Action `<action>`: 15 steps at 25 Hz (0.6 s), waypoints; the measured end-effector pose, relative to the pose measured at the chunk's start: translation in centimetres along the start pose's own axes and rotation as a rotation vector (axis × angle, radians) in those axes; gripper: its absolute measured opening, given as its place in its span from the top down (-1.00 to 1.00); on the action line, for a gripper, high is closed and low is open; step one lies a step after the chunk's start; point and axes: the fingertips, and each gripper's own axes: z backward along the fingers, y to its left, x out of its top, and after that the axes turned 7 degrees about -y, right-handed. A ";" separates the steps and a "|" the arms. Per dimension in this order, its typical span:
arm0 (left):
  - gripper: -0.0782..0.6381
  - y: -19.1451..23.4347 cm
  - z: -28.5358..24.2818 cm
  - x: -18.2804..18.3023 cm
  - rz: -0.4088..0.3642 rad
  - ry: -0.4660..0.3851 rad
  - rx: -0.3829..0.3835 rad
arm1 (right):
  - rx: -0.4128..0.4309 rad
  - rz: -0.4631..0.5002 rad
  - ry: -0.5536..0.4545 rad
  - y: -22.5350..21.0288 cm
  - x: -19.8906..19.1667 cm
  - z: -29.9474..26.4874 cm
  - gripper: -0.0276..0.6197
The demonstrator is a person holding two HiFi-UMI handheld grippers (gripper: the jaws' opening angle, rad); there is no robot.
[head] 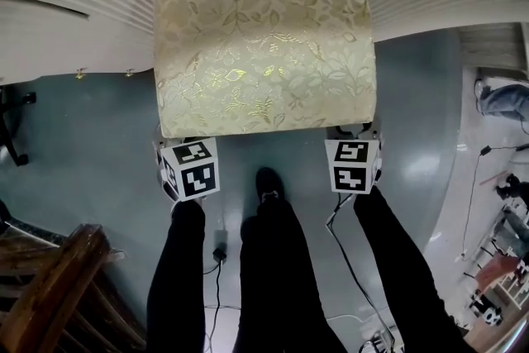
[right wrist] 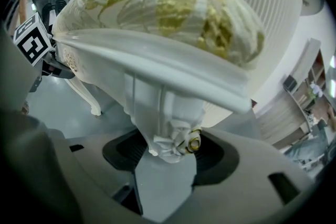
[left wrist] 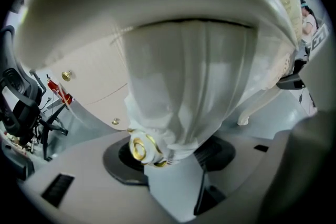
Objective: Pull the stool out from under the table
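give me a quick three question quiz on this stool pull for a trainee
1. True or false: the left gripper grips the gold floral cushion of the white carved stool.
2. What stands between the right gripper's fingers? A) a black cable B) a white carved stool leg C) nothing
3. In the head view, at which edge of the cushion do both grippers sit?

Key
1. False: its fingers clamp the left front leg.
2. B
3. The near edge, one at each corner.
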 end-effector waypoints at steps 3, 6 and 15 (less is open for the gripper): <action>0.05 0.0 0.0 0.0 -0.004 0.006 -0.004 | -0.001 -0.006 0.008 0.0 -0.1 0.0 0.08; 0.05 0.0 0.0 0.0 -0.006 0.011 -0.008 | 0.003 -0.011 0.018 0.2 -0.1 0.0 0.08; 0.05 0.3 0.3 0.1 -0.025 0.025 -0.015 | 0.005 -0.029 0.059 0.6 -0.8 0.5 0.08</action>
